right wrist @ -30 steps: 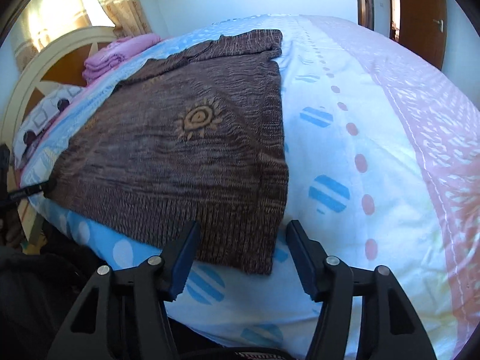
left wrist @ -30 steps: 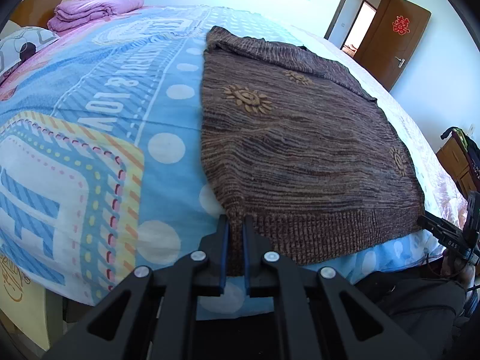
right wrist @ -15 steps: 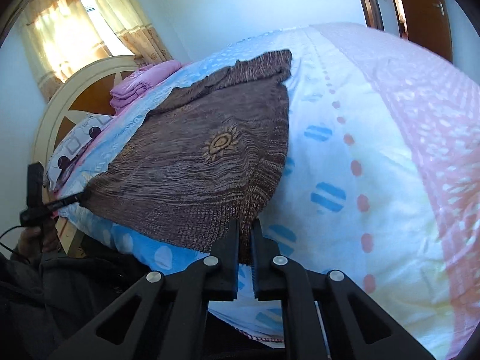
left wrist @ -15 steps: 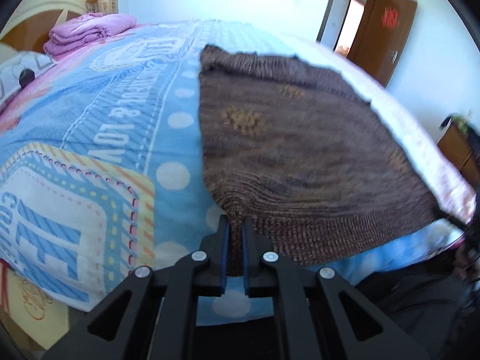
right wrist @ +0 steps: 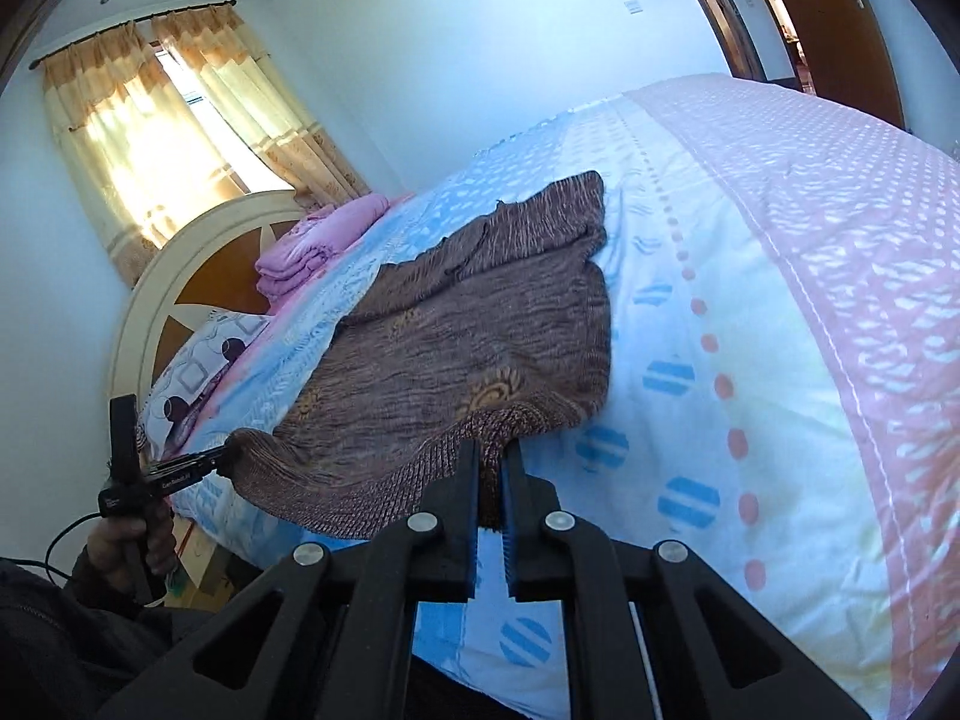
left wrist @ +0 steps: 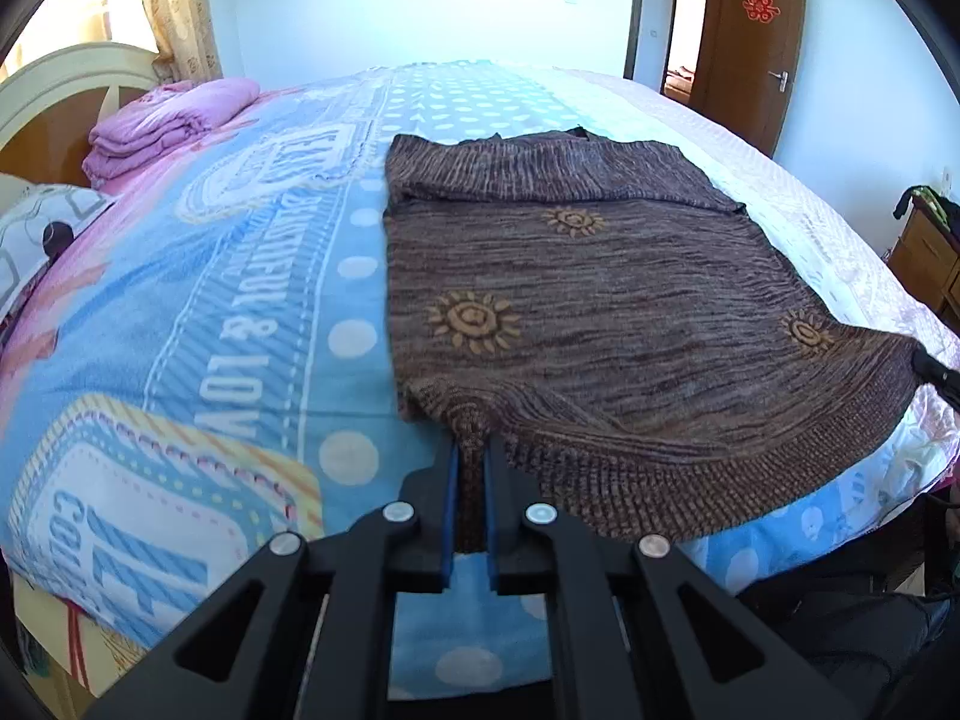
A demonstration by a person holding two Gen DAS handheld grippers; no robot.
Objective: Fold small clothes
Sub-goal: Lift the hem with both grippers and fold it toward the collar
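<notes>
Two tools point(left wrist: 471, 450) point(right wrist: 492, 450) pinching sweater point(left wrist: 600, 300) hem

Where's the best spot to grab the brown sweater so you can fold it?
By the two near corners of its ribbed bottom hem, coming from the bed's near edge. The sweater lies flat with that hem closest. That is how it is held: left tongs and right tongs each pinch a corner, lifting the hem off the bed cover.
</notes>
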